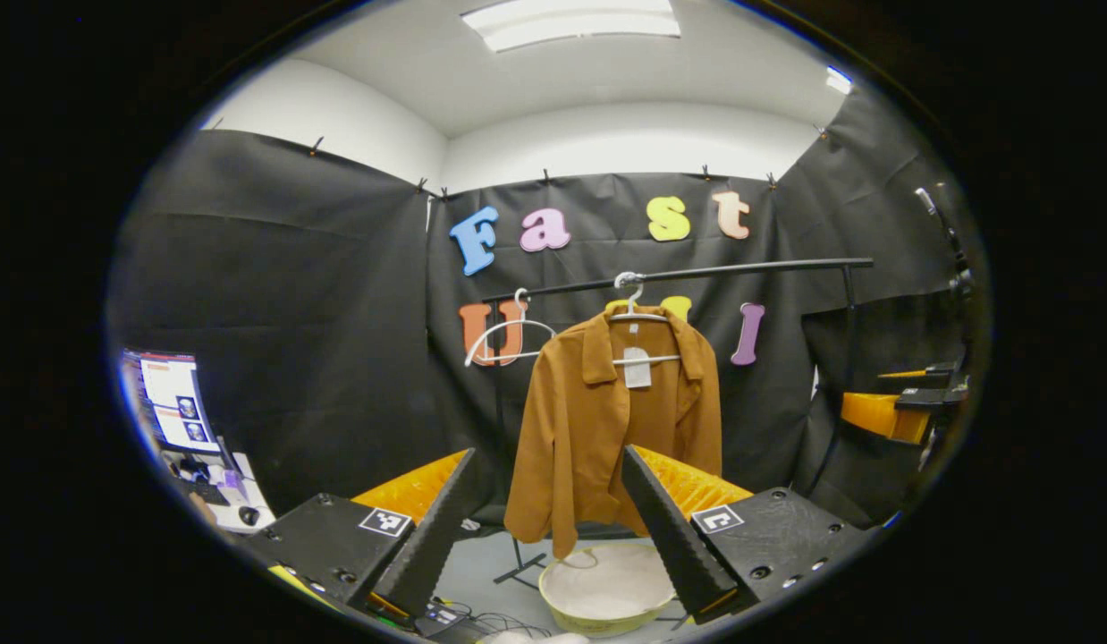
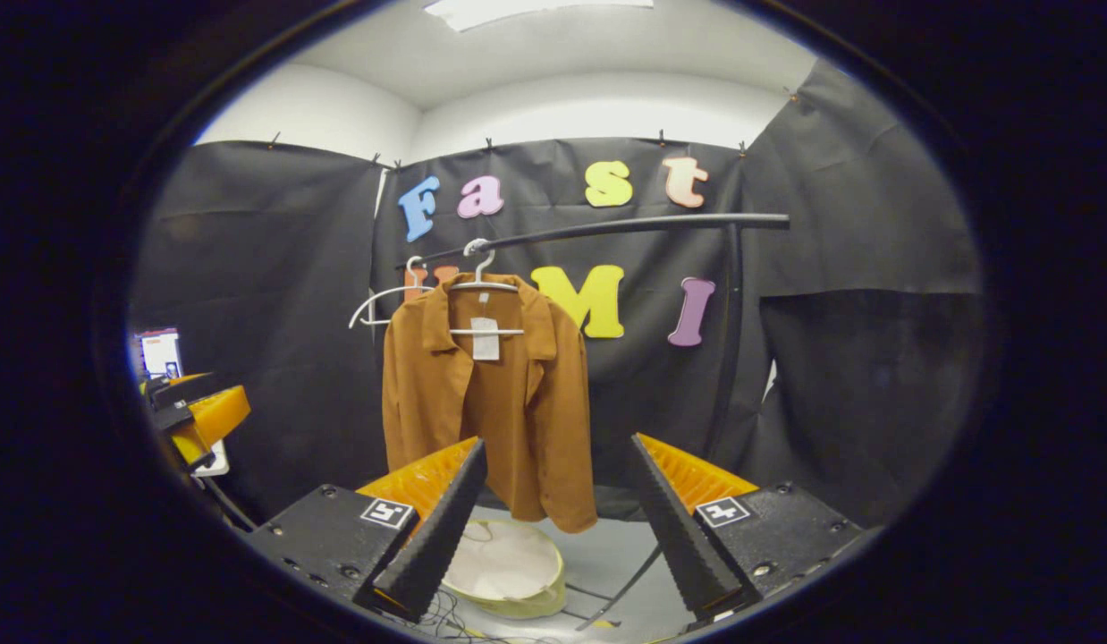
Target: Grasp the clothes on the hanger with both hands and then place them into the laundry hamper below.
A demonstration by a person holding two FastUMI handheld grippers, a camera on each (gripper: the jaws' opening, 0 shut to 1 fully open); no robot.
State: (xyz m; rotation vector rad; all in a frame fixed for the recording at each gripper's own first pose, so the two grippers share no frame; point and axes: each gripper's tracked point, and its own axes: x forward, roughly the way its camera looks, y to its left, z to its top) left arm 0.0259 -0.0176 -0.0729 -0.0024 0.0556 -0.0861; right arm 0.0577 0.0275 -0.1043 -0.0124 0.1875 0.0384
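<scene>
So the brown shirt (image 1: 607,420) is hanging on a white hanger (image 1: 638,315) off the black rail (image 1: 697,271), front open, collar up top, hem dangling right above the laundry hamper (image 1: 607,586) on the floor. Handy setup, I reckon: get it off the hanger and it pretty much only has to go straight down. There's a second, bare hanger (image 1: 509,331) just beside it on the same rail.

Both tools are well back from the shirt, touching nothing. The left tool (image 1: 549,519) has its jaws spread wide and is aimed at the lower half of the shirt. The right tool (image 2: 558,519) is wide open too, with the shirt a bit left of its centre. Nothing grabbed yet, so I'd call this the approach.
</scene>
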